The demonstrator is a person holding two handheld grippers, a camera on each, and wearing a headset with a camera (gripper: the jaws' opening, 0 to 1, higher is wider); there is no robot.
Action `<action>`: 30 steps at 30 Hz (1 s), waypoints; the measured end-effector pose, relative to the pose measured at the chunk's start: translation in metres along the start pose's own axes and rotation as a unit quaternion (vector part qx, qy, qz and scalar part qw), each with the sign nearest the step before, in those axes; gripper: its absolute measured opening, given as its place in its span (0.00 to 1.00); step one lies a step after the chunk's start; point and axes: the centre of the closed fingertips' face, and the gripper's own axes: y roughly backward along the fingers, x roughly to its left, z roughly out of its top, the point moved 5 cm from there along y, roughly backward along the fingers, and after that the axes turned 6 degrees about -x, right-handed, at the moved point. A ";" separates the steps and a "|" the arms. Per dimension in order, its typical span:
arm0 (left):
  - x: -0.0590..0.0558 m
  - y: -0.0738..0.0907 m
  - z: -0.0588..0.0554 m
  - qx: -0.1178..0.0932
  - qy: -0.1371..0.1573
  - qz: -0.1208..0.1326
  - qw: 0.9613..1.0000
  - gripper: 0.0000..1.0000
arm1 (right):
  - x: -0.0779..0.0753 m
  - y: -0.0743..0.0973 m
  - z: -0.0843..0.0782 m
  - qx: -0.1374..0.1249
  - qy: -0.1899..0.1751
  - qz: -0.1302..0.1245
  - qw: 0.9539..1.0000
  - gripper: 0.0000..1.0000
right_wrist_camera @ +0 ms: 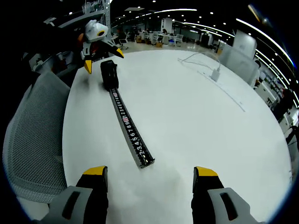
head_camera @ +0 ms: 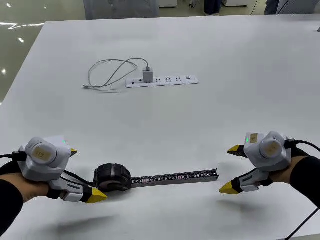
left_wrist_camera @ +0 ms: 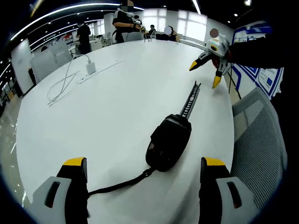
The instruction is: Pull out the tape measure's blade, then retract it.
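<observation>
A black tape measure [head_camera: 113, 177] lies on the white table, its dark blade [head_camera: 175, 177] pulled out to the right and lying flat. The case [left_wrist_camera: 168, 141] sits just ahead of my left gripper [left_wrist_camera: 144, 169], which is open and holds nothing; the case's cord trails back between the jaws. In the head view the left gripper [head_camera: 85, 172] flanks the case from the left. My right gripper [head_camera: 231, 168] is open, a short way right of the blade's end hook [right_wrist_camera: 145, 161], apart from it. From the right gripper [right_wrist_camera: 150, 176] the blade [right_wrist_camera: 127, 128] runs away to the case [right_wrist_camera: 109, 73].
A white power strip [head_camera: 162, 80] with a plugged charger [head_camera: 148, 75] and a looped white cable [head_camera: 108, 73] lies at the table's middle back. A grey mesh chair [right_wrist_camera: 35, 130] stands at the near table edge. People stand beyond the far end of the table [left_wrist_camera: 127, 18].
</observation>
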 end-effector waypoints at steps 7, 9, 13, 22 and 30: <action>-0.004 0.008 -0.006 -0.044 0.067 0.001 0.997 0.99 | -0.001 0.011 -0.001 -0.033 -0.025 -0.036 0.998 0.80; -0.004 0.012 -0.010 -0.047 0.057 0.016 0.997 0.99 | -0.002 0.015 -0.001 -0.040 -0.027 -0.046 0.998 0.81; 0.000 0.017 -0.013 -0.066 0.049 0.041 0.996 0.99 | 0.002 0.021 -0.004 -0.042 -0.029 -0.052 0.997 0.84; 0.001 0.031 -0.026 -0.075 0.061 0.071 0.993 0.99 | 0.008 0.032 -0.012 -0.049 -0.035 -0.069 0.996 0.91; -0.007 0.040 -0.041 -0.070 0.069 0.081 0.992 0.99 | 0.016 0.039 -0.020 -0.067 -0.051 -0.083 0.993 0.99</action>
